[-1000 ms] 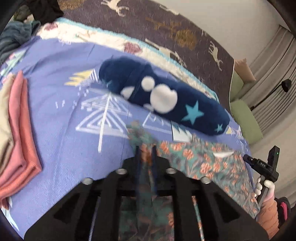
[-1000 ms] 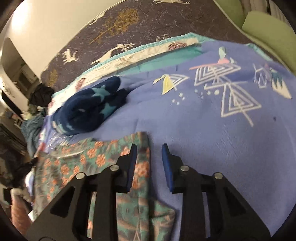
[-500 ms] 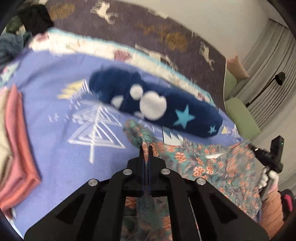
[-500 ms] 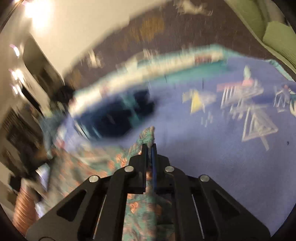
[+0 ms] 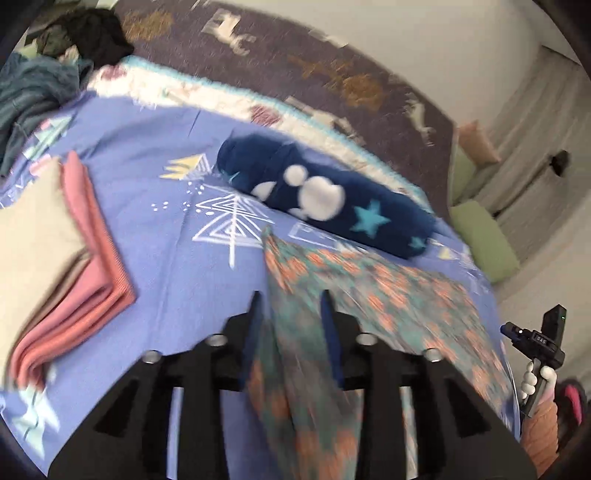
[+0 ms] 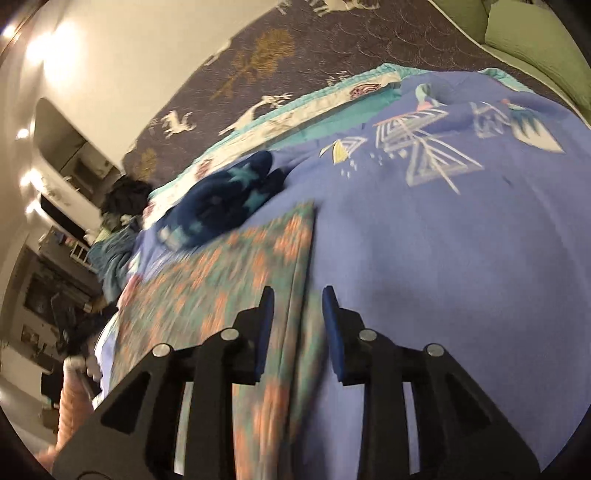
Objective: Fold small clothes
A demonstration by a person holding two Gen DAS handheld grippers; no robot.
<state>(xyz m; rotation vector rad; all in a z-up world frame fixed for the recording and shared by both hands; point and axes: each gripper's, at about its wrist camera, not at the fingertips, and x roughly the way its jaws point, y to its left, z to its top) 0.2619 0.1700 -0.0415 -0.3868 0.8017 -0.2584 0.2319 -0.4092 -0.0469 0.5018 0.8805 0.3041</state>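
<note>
A teal garment with orange flowers [image 5: 388,291] lies flat on the purple-blue bedspread [image 5: 166,258]. Its left corner runs between the fingers of my left gripper [image 5: 290,299], which is open. In the right wrist view the same garment [image 6: 221,280] lies with its right edge between the fingers of my right gripper [image 6: 297,295], which is also open. Both views are blurred by motion. The right gripper also shows at the far right of the left wrist view [image 5: 539,343].
A rolled navy fleece with stars [image 5: 325,199] lies just beyond the garment. A stack of folded pink and beige clothes [image 5: 62,258] sits at the left. A dark pile of clothes [image 5: 88,33] lies at the far left corner. Green cushions [image 6: 524,33] are at the right.
Both grippers were shut on the garment's far corners half a second ago. Now both are open and the garment lies spread flat, its corners released.
</note>
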